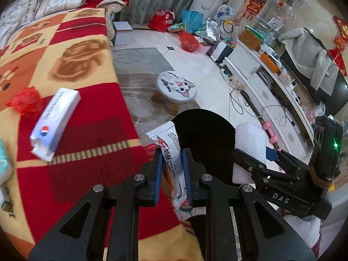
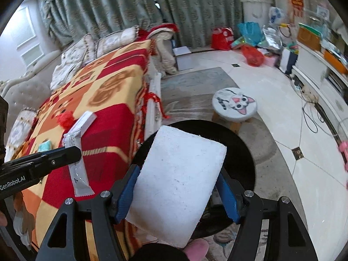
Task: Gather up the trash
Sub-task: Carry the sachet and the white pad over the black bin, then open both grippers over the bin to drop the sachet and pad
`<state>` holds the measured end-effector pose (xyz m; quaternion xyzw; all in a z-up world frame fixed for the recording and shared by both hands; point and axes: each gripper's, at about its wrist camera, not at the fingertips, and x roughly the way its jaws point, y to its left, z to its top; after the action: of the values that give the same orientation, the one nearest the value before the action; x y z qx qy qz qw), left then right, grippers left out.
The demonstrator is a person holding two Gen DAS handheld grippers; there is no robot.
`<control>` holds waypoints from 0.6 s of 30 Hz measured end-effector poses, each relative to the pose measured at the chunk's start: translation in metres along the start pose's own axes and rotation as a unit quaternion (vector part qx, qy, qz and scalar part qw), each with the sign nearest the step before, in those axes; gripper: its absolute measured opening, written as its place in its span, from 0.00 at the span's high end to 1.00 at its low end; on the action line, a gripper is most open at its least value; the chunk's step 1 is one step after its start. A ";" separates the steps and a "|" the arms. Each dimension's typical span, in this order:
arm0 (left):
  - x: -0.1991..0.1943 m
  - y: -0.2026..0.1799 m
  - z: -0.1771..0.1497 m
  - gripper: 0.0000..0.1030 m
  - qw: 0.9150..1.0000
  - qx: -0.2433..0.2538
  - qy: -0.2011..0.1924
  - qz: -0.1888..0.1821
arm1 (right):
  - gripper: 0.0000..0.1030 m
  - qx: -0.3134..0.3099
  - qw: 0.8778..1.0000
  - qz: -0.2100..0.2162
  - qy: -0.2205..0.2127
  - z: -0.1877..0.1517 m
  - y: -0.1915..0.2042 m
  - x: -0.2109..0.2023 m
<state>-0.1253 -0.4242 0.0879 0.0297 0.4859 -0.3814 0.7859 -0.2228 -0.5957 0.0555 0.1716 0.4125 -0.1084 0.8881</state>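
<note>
While the left gripper (image 1: 172, 174) pinches a light, crinkly snack wrapper (image 1: 171, 158) mid-length at lower centre, the right gripper (image 2: 178, 193), spread wide, clamps a rigid but crumbly white foam block (image 2: 178, 182) across its flanks above the black bin (image 2: 239, 152); grip both gently.

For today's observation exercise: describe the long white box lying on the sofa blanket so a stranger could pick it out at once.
Start at the red and yellow patchwork blanket covering the sofa. On its red patch near the front edge lies the long white box, one end torn open, bearing a small red and blue round logo. A crumpled red wrapper lies just behind it; the box alone is rigid, white and rectangular.
</note>
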 end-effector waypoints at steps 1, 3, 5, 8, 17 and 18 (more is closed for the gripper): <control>0.004 -0.003 0.001 0.85 1.000 -0.001 0.002 -0.003 | 0.35 0.003 1.000 -0.001 0.000 0.000 -0.003 0.001; 0.011 -0.007 0.003 0.85 1.000 -0.001 0.007 -0.007 | 0.35 0.009 1.000 -0.002 0.001 0.001 -0.009 0.003; 0.017 -0.010 0.003 0.85 1.000 -0.001 0.010 -0.008 | 0.35 0.014 1.000 -0.002 0.001 0.001 -0.015 0.004; 0.024 -0.013 0.005 0.85 1.000 -0.004 0.013 -0.012 | 0.33 0.024 1.000 -0.001 -0.003 0.002 -0.022 0.005; 0.033 -0.017 0.008 0.83 0.999 -0.009 0.008 -0.048 | 0.20 0.050 0.999 0.006 -0.013 0.004 -0.031 0.004; 0.033 -0.018 0.008 0.82 0.999 -0.006 0.007 -0.049 | 0.19 0.052 0.998 0.007 -0.015 0.004 -0.032 0.004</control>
<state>-0.1225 -0.4586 0.0722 0.0033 0.4944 -0.4164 0.7630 -0.2282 -0.6265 0.0484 0.2191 0.3916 -0.1261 0.8847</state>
